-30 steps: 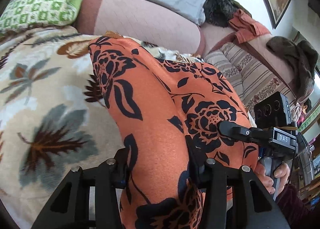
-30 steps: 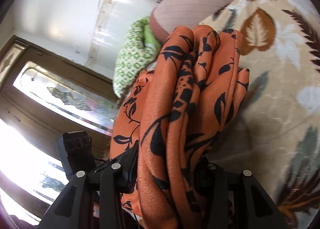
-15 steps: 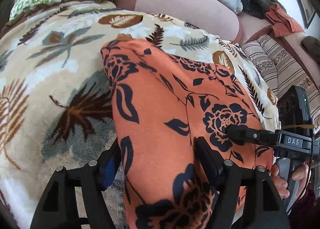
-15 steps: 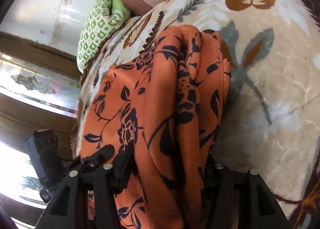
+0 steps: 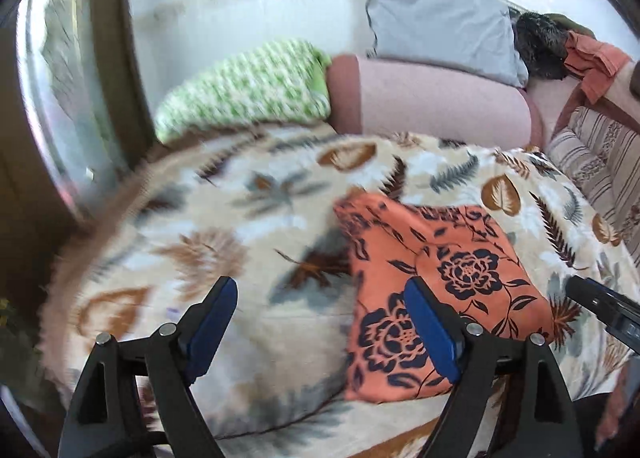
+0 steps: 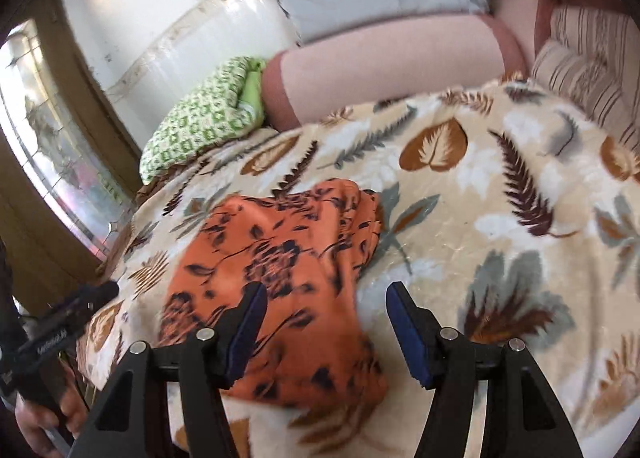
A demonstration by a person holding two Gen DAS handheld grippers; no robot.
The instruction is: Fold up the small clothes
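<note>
With both my left gripper [image 5: 320, 322] and right gripper [image 6: 324, 328] spread and holding nothing, I'd lift straight clear toward six o'clock so the folded orange garment [image 5: 436, 290] stays squared.

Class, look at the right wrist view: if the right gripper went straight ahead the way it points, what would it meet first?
Probably the leaf-print blanket, just beside the right edge of the folded orange floral garment. The right gripper is open and points down at the bed; depth is unclear.

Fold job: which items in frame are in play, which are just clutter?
In play: orange floral garment, left gripper, right gripper, both open.
Clutter: leaf-print blanket, green patterned pillow, grey pillow, pink bolster, striped cushion.
</note>
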